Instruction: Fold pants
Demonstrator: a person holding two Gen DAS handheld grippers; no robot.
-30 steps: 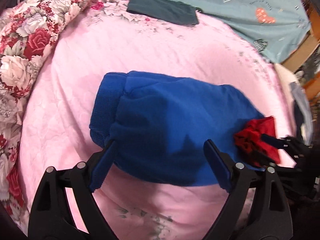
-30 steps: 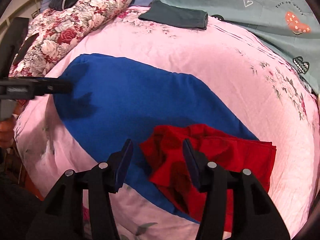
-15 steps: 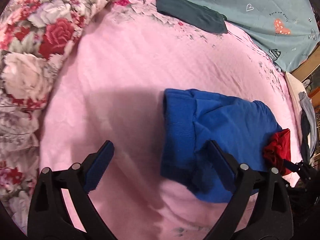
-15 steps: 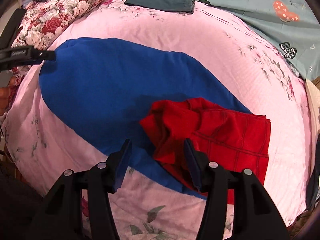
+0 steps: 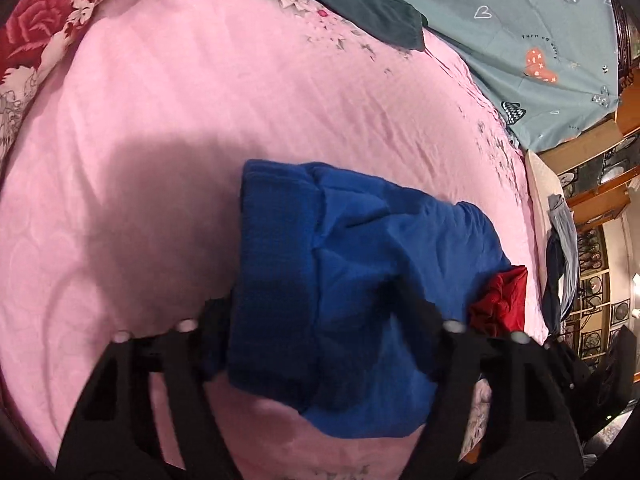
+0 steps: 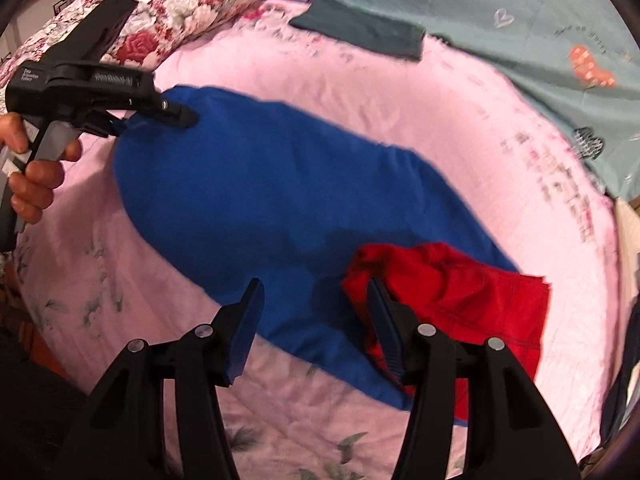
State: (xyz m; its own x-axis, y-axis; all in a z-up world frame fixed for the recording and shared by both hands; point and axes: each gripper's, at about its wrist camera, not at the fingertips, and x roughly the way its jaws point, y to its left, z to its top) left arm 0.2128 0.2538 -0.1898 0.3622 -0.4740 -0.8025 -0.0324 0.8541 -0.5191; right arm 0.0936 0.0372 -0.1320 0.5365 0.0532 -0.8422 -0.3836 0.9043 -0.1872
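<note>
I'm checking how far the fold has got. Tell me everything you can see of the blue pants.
The blue pants are a soft, fleecy royal-blue garment lying lengthwise on the pink bedspread, with a ribbed band at one end. The left gripper, whose jaws have just been closing, straddles that band. At the other end a red garment overlaps them.
</note>
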